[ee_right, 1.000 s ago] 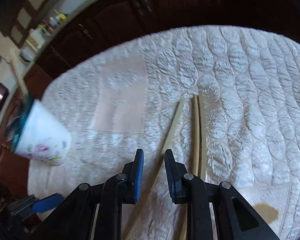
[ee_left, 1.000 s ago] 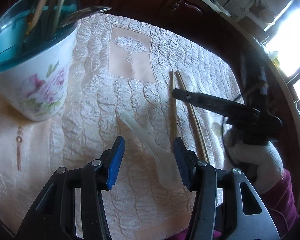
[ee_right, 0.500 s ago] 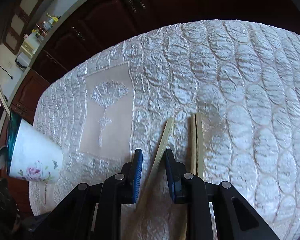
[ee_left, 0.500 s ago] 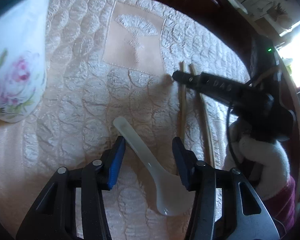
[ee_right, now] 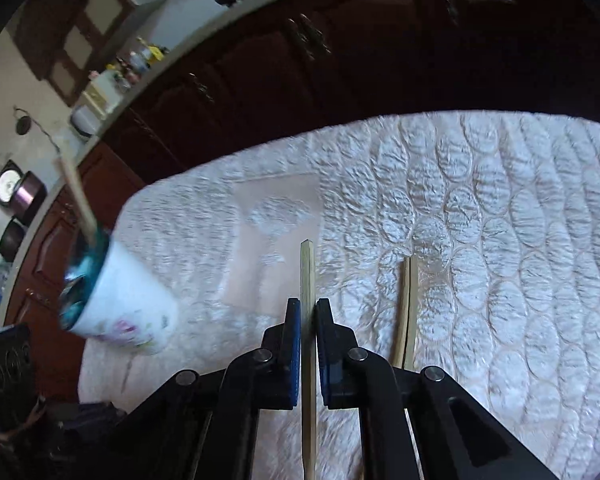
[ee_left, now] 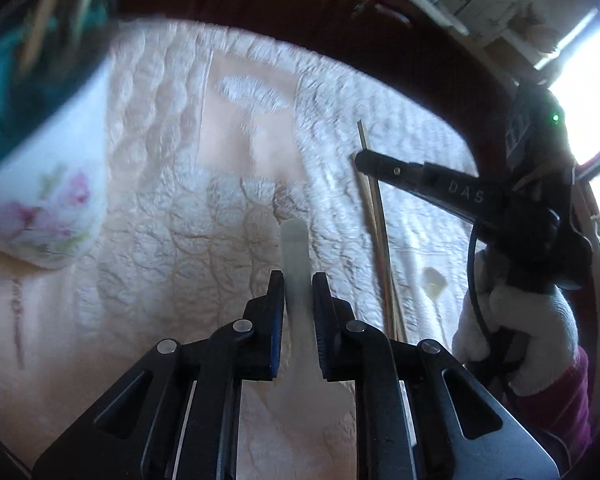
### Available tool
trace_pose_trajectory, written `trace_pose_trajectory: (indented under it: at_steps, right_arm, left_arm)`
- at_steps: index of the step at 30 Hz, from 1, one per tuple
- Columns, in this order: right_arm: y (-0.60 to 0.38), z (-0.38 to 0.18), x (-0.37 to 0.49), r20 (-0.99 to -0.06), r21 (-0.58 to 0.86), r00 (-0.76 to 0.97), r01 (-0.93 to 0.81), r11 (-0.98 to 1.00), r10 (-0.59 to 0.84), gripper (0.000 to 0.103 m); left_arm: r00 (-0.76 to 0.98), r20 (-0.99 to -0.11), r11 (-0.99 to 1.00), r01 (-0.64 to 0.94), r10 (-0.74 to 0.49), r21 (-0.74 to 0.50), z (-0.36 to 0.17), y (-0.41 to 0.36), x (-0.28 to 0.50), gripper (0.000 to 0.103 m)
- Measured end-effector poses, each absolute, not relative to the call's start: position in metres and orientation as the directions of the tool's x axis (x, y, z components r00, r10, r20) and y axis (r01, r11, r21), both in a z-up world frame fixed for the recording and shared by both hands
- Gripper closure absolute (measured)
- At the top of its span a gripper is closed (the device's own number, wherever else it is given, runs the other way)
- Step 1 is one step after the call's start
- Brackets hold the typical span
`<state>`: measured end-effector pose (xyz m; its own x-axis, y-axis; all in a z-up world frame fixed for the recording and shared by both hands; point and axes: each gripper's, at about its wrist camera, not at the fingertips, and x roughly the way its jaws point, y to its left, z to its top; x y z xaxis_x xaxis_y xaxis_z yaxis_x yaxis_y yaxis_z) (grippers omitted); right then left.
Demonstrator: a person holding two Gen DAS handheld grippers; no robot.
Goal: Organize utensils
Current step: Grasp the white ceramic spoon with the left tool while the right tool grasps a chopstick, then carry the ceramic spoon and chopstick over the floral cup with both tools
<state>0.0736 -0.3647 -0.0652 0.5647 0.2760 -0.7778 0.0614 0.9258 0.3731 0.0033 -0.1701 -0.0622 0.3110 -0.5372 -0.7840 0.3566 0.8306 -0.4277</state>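
A translucent white spoon (ee_left: 294, 240) sticks out forward between the pads of my left gripper (ee_left: 298, 280), whose jaws are closing and pressing on its handle. My right gripper (ee_right: 308, 304) is shut on one wooden chopstick (ee_right: 307, 264), which points away from me above the cloth. From the left wrist view, the right gripper (ee_left: 364, 160) shows from the side with that chopstick (ee_left: 363, 136) at its tip. Two more chopsticks (ee_right: 406, 304) lie side by side on the cloth just right of it. The floral cup (ee_right: 128, 300) with a teal inside holds several utensils at the left.
A quilted pale cloth (ee_right: 500, 240) covers the table. Dark wooden cabinets (ee_right: 340, 60) stand behind its far edge. A gloved hand (ee_left: 520, 320) with a dark red sleeve holds the right gripper. A small yellowish stain (ee_left: 432, 280) marks the cloth near it.
My left jaws have narrowed from wide apart onto the spoon handle, which now points straight ahead. My right jaws have shut on the chopstick and lifted it off the cloth.
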Motion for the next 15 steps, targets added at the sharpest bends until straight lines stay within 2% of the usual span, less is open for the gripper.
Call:
trace_pose_trajectory:
  at_steps: [6, 15]
  right_arm:
    - [-0.351, -0.031, 0.043, -0.730, 0.374, 0.616, -0.002, 0.928, 0.295, 0.096]
    - [-0.330, 0.030, 0.020, -0.628, 0.399, 0.695, -0.101, 0.912, 0.351, 0.096]
  left_arm:
    - [0.373, -0.748, 0.823, 0.398, -0.549, -0.405, -0.029, -0.141, -0.019, 0.092]
    - [0.452, -0.673, 0.808, 0.391, -0.586, -0.441, 0.029, -0.085, -0.030, 0.092]
